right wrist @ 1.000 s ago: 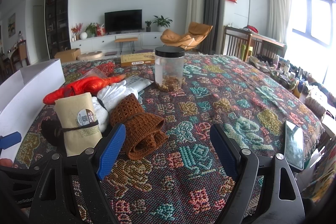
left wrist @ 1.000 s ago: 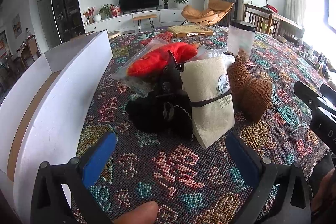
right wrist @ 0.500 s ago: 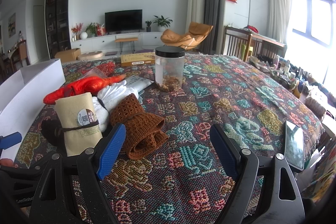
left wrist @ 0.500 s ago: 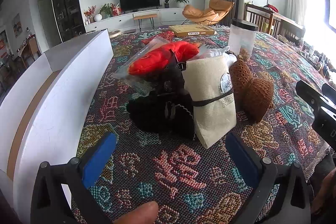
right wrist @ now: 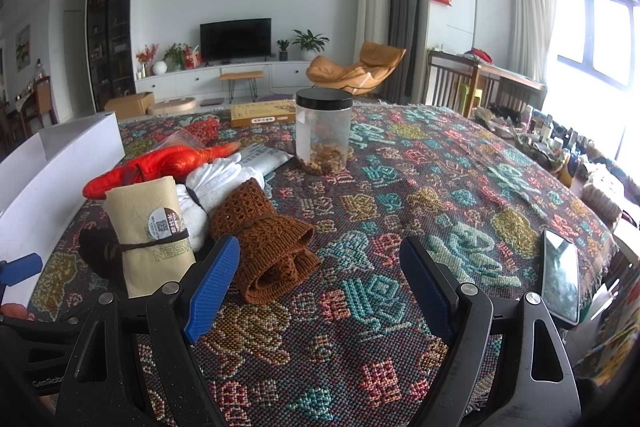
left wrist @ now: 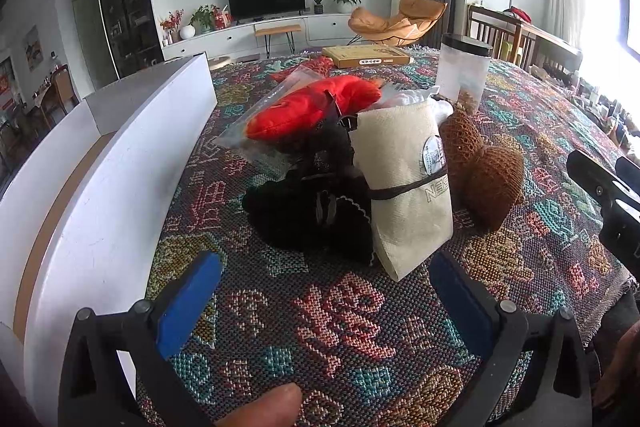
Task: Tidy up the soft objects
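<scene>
On the patterned tablecloth I see my left gripper and right gripper spread wide, empty, facing the beige roll.

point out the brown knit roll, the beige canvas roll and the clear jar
brown knit roll (right wrist: 266,241), right wrist view, on its tied middle
beige canvas roll (left wrist: 404,183), left wrist view, on its front face
clear jar (right wrist: 323,143), right wrist view, on its clear wall

A clear jar with a black lid is standing on the patterned tablecloth, a flat yellow box lying behind it and a phone resting near the right edge.
</scene>
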Demonstrator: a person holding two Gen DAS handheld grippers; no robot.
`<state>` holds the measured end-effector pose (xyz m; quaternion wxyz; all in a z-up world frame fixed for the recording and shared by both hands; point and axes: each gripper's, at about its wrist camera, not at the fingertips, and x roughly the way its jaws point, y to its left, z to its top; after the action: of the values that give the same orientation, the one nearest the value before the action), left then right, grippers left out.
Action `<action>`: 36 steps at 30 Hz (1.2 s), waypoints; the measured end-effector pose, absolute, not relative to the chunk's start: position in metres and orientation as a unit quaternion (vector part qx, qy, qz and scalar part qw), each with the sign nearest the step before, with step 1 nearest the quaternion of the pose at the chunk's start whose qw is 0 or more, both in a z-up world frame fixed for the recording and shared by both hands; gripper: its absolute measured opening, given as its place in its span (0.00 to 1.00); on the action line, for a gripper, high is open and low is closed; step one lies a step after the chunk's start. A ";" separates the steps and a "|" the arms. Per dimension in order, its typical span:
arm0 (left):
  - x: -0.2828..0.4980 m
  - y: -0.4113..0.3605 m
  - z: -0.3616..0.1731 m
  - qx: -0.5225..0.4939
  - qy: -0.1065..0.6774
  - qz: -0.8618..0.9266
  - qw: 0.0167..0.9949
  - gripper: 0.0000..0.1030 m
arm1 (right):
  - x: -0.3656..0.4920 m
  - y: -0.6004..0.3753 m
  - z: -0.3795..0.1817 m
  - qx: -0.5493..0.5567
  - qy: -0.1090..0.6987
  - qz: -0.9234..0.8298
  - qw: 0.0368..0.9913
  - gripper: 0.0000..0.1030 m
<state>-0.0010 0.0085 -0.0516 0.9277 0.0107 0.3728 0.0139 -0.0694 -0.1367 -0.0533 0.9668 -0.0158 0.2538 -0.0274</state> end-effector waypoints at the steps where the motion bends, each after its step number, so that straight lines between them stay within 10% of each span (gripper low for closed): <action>1: -0.001 0.008 -0.051 0.011 0.373 0.014 0.928 1.00 | -0.070 -0.137 -0.053 -0.016 0.254 -0.027 0.967 0.82; 36: 0.012 0.017 -0.081 0.014 0.423 0.021 0.906 1.00 | -0.069 -0.138 -0.053 -0.014 0.255 -0.027 0.967 0.82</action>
<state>0.0120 0.0166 -0.0809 0.9059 0.0138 0.4226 0.0212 -0.0685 -0.1376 -0.0530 0.9665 -0.0142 0.2548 -0.0270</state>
